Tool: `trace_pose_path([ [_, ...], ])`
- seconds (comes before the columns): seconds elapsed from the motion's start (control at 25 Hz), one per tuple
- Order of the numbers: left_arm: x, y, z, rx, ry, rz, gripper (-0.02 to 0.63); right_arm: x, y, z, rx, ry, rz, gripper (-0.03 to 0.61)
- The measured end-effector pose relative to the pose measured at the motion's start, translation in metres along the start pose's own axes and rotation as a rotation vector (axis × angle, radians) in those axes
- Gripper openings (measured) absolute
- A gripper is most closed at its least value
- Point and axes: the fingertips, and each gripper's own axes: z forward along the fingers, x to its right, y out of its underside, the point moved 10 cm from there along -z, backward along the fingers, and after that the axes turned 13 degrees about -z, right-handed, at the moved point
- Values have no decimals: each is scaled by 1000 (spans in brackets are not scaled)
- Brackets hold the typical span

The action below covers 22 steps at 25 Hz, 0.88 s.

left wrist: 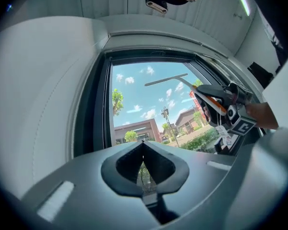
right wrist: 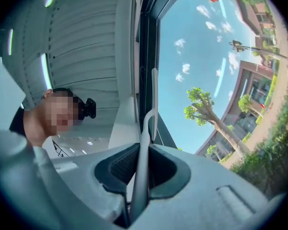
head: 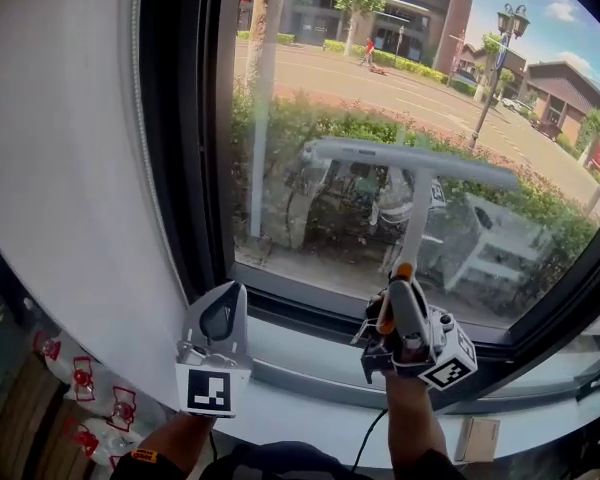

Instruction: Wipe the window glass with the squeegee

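The squeegee (head: 410,163) has a long pale grey blade held level against the window glass (head: 380,78), and its grey handle runs down to my right gripper (head: 398,290). That gripper is shut on the handle, which passes between its jaws in the right gripper view (right wrist: 143,152), with the squeegee blade (right wrist: 154,97) edge-on against the pane. My left gripper (head: 222,316) hovers over the sill, left of the squeegee and apart from it. Its jaws meet at the tips (left wrist: 143,144) with nothing between them. From the left gripper view the squeegee (left wrist: 165,80) shows against the sky.
A dark window frame (head: 195,148) borders the glass on the left, next to a white wall (head: 70,168). The grey sill (head: 310,388) runs under the pane. A cable hangs below the right gripper. Red-printed bags (head: 85,383) lie at the lower left.
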Motion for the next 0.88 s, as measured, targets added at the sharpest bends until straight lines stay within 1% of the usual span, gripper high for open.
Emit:
trace_pose_path([
  [0.08,-4,-21,9,39,-22,27,5,10,-10,36,18,-38,-49,41],
  [0.16,-9,-43,19,75,-41,55,5,13,-19,77,39,-86,-75,41],
  [0.32,-19,-79,40,142,-73,63,5,21,-36,151,74,-158,-130,41],
  [0.44,-27,-95,45,179,-89,78,5,21,-50,199,109,-190,-164,41],
  [0.6,-33,-106,45,192,-88,83,5,23,-67,249,152,-185,-175,41],
  [0.88,-36,-116,40,214,-65,106,5,43,-77,307,195,-79,-139,41],
])
